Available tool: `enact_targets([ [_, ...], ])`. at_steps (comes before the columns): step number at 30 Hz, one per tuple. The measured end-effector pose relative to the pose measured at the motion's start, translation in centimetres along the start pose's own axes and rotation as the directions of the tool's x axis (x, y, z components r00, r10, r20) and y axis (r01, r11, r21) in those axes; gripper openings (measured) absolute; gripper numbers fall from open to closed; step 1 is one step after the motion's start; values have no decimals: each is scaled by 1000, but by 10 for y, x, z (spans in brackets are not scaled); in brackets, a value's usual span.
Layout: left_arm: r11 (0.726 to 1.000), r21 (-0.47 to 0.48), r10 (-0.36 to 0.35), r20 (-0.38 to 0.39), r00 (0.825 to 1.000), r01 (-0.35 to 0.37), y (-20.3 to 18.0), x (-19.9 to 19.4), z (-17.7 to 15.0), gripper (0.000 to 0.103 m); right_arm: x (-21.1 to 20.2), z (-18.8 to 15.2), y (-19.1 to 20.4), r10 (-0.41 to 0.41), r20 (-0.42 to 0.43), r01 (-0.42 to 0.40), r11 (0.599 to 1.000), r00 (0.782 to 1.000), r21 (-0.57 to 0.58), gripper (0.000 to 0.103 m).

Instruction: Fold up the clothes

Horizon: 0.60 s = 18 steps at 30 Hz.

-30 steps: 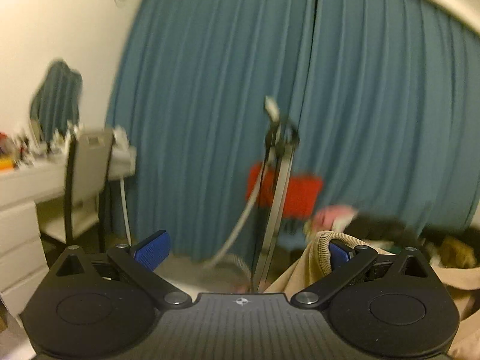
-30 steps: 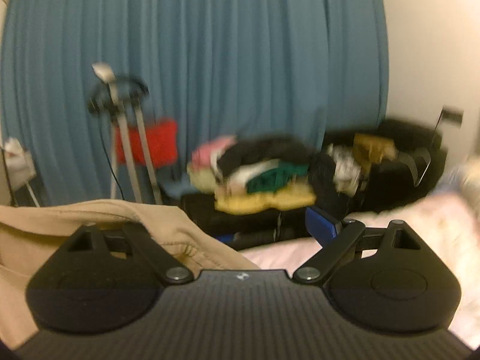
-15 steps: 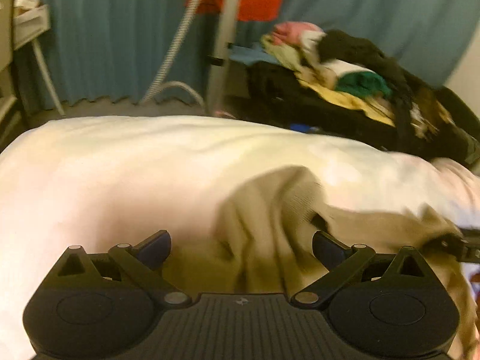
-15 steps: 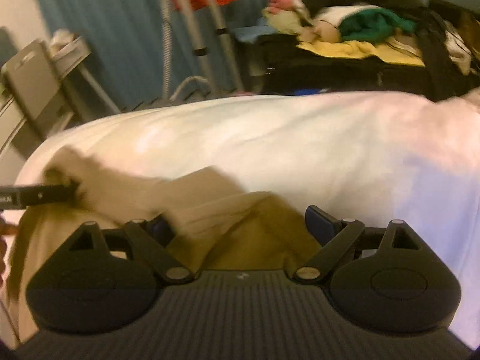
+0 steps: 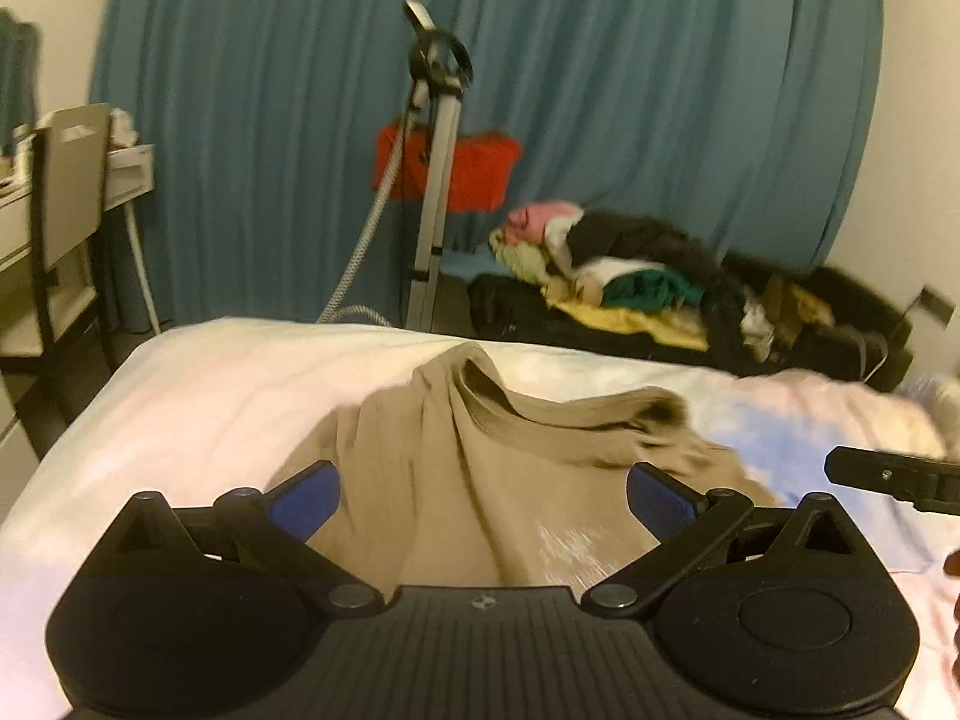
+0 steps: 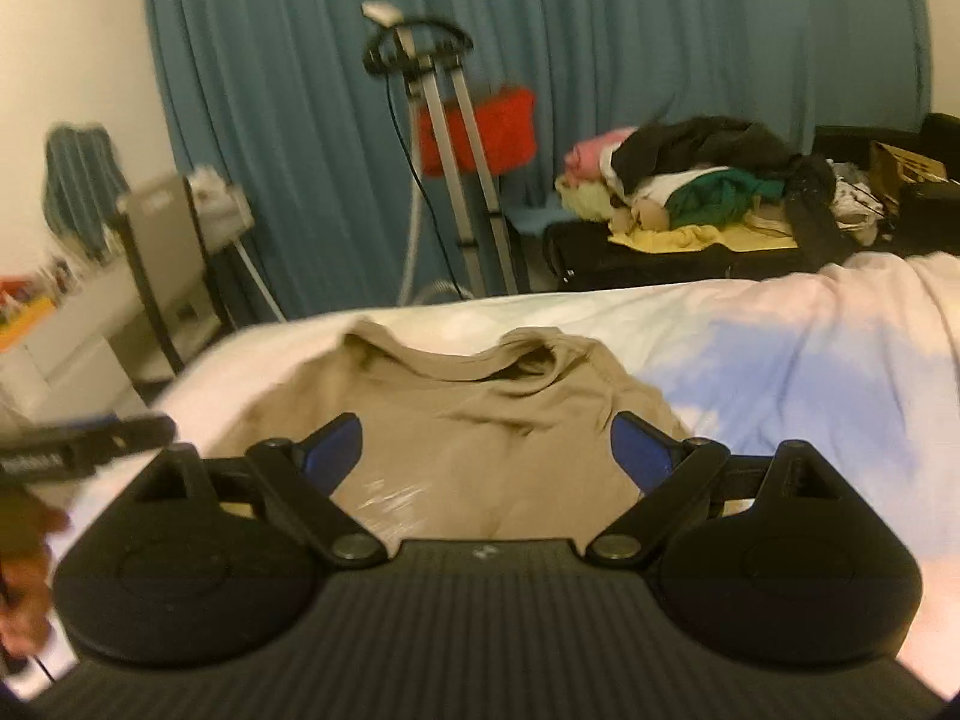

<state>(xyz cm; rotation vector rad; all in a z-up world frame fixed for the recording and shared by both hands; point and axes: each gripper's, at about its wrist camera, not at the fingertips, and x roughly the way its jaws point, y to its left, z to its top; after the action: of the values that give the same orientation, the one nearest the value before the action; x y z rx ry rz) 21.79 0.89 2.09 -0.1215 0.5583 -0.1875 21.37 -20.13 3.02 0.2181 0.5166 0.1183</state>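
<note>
Now the crumpled tan cotton T-shirt (image 5: 480, 480) lies dropped on the pale bed (image 5: 198, 384), collar far; half a second ago it was bunched. Left tool (image 5: 483, 495) and right tool (image 6: 489, 450) both stand released, empty. Flattening comes next. Blue curtain (image 5: 600, 90) behind.

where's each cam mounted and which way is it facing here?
Left wrist: on the left gripper, looking along its open fingers over a tan shirt on the bed; right gripper at right edge.
Right wrist: on the right gripper, same heading; left gripper and a hand at left.
Shared: shirt, bed, blue curtain, clothes pile.
</note>
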Motion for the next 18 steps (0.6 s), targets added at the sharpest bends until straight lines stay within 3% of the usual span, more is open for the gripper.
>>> enact_targets([
  [3, 999, -50, -9, 20, 1000, 10, -1, -55, -24, 103, -56, -21, 13, -17, 35, 17, 1000, 999, 19, 91],
  [9, 985, -174, -18, -7, 1000, 17, 26, -105, -66, 103, -124, -69, 23, -33, 66, 26, 995, 997, 100, 91],
  [14, 952, -303, 19, -67, 998, -38, 65, -98, -80, 102, -128, -94, 6, 13, 66, -28, 974, 998, 227, 91],
  [18, 895, -442, 21, -78, 997, -53, 98, -71, -84, 100, -108, -109, -7, 13, 51, -26, 963, 999, 267, 91],
])
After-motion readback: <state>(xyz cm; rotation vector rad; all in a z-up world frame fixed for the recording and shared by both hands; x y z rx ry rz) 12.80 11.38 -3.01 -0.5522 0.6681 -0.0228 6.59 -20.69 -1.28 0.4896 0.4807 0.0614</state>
